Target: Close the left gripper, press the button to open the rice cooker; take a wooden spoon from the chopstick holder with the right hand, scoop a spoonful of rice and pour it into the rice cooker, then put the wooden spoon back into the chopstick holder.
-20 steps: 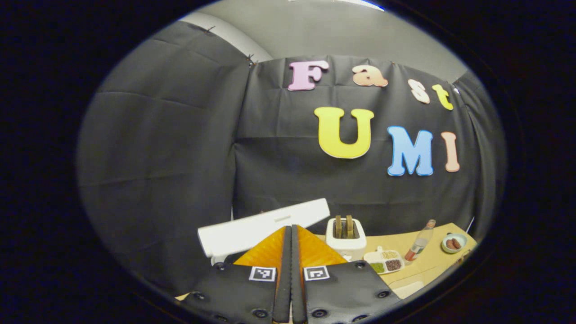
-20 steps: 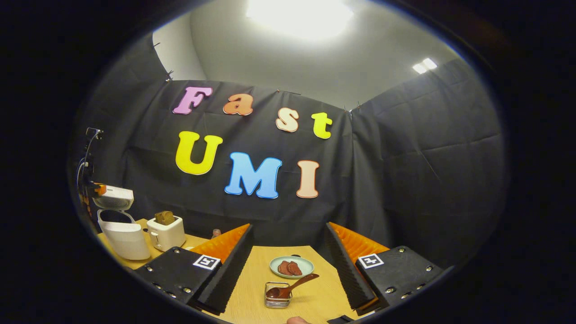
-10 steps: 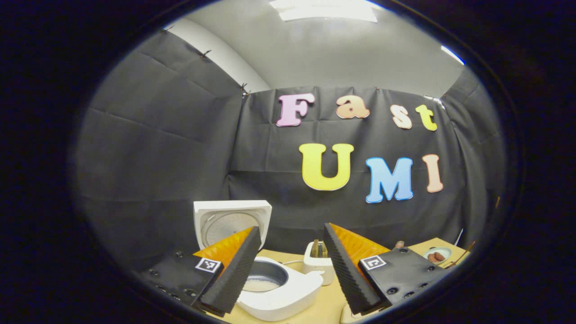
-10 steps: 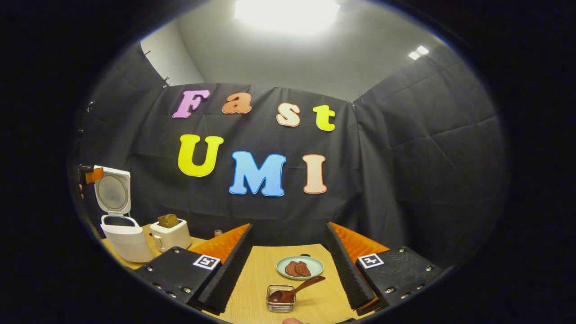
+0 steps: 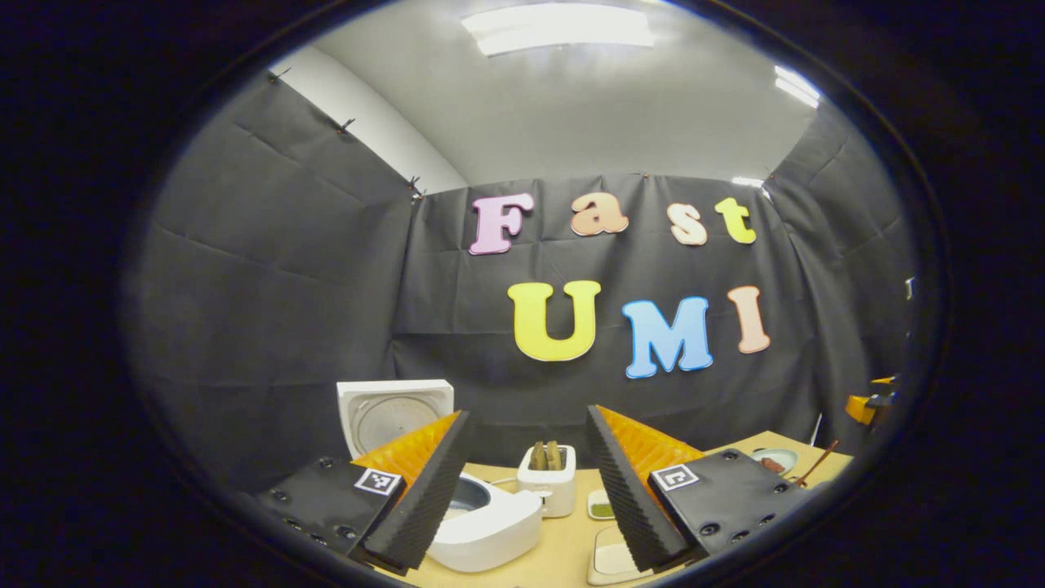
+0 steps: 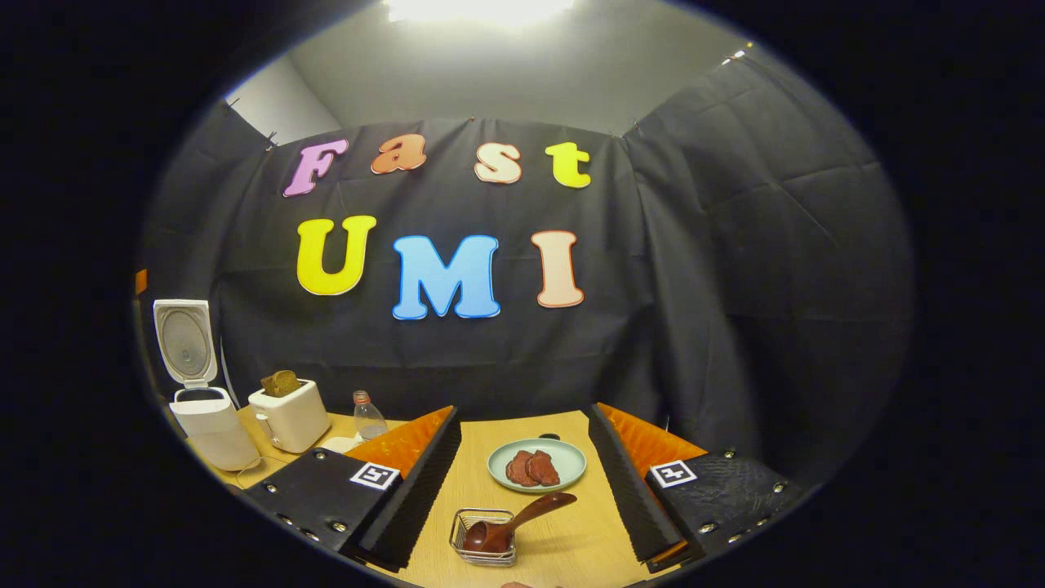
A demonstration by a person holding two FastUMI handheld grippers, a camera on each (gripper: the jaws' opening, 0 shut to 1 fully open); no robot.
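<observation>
Standing open at the far left of the wooden table [image 6: 563, 543]: the white rice cooker [image 6: 214, 425], lid [image 6: 185, 341] tipped upright. Sitting just right of it, the white toaster [image 6: 288, 415] with bread in its slot, then a small bottle [image 6: 368, 417]. Resting farther right, a pale green plate [image 6: 536, 465] of reddish slices. Lying near that plate, the wire chopstick holder [image 6: 484, 538], wooden spoon [image 6: 516, 523] leaning out of it. Hovering spread wide and empty: right gripper [image 6: 522, 474], just short of the holder; left gripper [image 5: 526, 478], above the cooker's pot.
</observation>
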